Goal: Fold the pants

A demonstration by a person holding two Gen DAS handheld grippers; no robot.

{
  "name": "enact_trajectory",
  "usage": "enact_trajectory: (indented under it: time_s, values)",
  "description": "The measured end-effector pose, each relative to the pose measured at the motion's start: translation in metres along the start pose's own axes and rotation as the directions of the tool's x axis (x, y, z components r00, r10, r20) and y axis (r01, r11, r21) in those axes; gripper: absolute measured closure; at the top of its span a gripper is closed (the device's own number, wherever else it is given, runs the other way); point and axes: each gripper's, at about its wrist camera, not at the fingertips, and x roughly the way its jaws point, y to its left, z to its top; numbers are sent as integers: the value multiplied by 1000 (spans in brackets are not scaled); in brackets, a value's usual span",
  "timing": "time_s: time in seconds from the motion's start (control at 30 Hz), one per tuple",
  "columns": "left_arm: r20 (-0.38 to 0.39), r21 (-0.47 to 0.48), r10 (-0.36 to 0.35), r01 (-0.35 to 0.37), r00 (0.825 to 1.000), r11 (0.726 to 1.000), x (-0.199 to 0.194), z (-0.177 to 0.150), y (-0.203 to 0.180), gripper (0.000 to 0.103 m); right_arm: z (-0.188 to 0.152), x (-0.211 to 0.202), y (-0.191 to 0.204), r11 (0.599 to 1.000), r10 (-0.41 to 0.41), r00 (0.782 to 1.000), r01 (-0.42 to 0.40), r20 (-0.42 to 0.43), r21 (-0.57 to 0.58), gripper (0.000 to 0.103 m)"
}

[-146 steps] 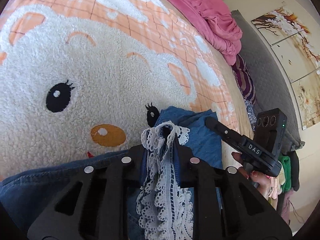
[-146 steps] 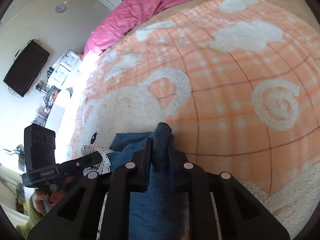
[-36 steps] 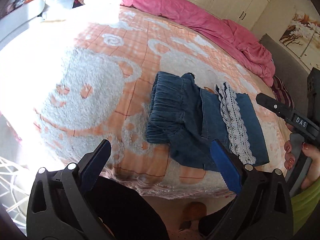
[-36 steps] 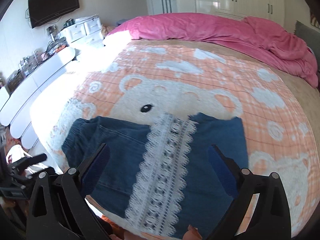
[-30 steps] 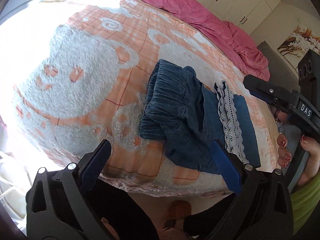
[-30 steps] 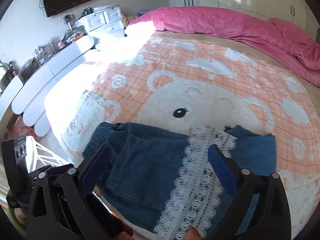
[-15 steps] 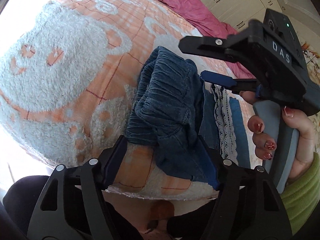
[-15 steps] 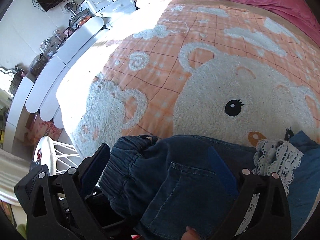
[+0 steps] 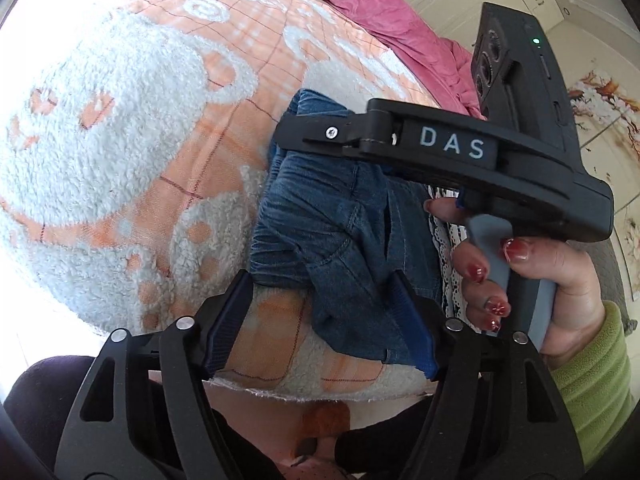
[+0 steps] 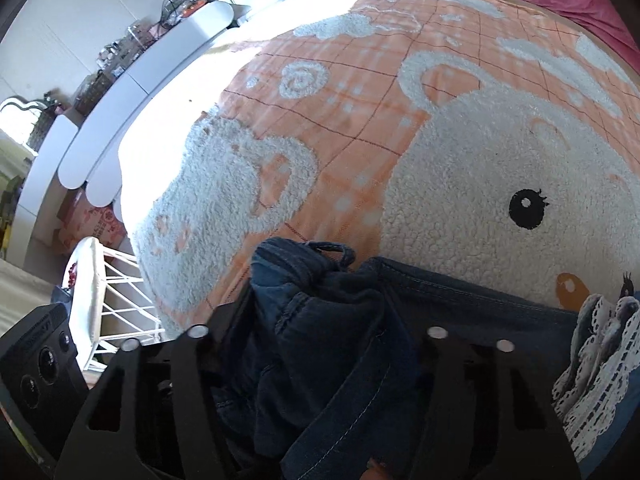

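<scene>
Blue denim pants with a white lace hem lie folded near the front edge of the bed. My left gripper is open, its blue-padded fingers astride the near corner of the waistband end. My right gripper is open around the bunched elastic waistband, fabric filling the gap between its fingers. In the left wrist view the right gripper's black body reaches over the pants from the right. The lace hem shows at the right in the right wrist view.
The pants rest on an orange and white fleece bear blanket. A pink duvet is heaped at the far side. A white wire basket and white cabinets stand left of the bed. The blanket's front edge is just below the left gripper.
Both grippers have come down and in onto the waistband end of the pants. The left fingers have narrowed from wide open. The right gripper has swung across in front of the left camera.
</scene>
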Motion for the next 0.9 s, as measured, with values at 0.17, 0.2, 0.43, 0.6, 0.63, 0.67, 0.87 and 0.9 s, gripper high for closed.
enact_trajectory:
  time_s: [0.17,0.2,0.43,0.6,0.63,0.67,0.87,0.9]
  values:
    - [5,1,-4,4,1000,1000,0,0,-3,36,-11,-31,-3,996,87,991,-86,98,-13,63]
    - [7,3,-10,10,1000,1000,0,-1,-4,35,-12,-37,-4,995,103,988,-103,117,-10,63]
    - [20,72,-196,194,980,978,8,-2,-32,36,-28,-88,-23,978,202,950,-208,236,-2,63]
    - [51,201,-207,193,977,960,13,-9,-80,46,-40,-122,-49,977,197,934,-211,297,15,63]
    - [59,221,-211,193,976,956,12,-9,-90,46,-43,-131,-57,978,190,930,-207,313,22,63]
    - [63,233,-207,188,976,954,12,-8,-100,46,-43,-136,-64,977,190,927,-210,323,27,63]
    - [116,271,-174,137,978,953,27,-2,-148,43,-56,-170,-107,975,163,896,-210,413,71,50]
    - [113,289,-181,142,977,947,31,-5,-154,40,-61,-176,-116,973,154,885,-214,439,89,40]
